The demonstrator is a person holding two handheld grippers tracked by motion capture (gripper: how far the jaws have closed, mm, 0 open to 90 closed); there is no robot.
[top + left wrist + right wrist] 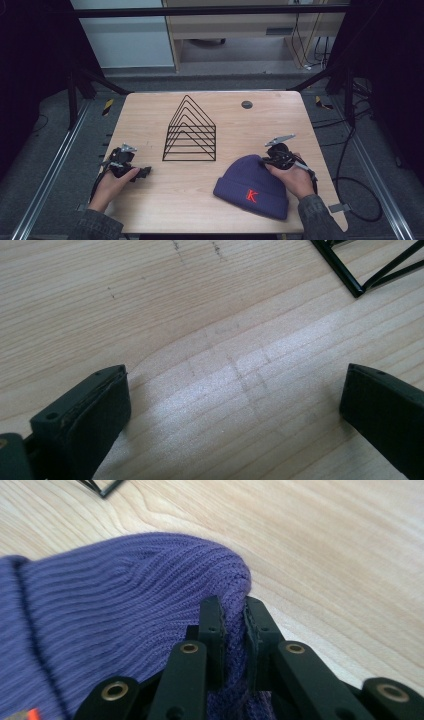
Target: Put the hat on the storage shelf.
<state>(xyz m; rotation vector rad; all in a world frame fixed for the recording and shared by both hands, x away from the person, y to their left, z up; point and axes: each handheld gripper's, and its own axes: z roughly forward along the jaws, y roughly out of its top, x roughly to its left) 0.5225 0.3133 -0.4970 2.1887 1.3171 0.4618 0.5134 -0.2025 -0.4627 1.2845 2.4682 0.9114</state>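
A purple knit beanie (pixel 252 186) with a red K on its cuff lies on the wooden table (pixel 150 200) at the front right. My right gripper (pixel 272 159) is shut on the beanie's top edge; in the right gripper view the two black jaws pinch a fold of purple knit (pixel 150 580), and the gripper (pixel 234 611) points across the table. My left gripper (pixel 142 172) rests low at the front left, held by a hand. Its jaws stand wide apart over bare wood, with nothing between the fingertips (pixel 105 400).
A black wire rack (pixel 190 131) of nested triangles stands mid-table; its corner (pixel 356 287) lies just beyond my left gripper. A small dark round disc (pixel 246 104) sits near the far edge. Cables trail off the table's right side.
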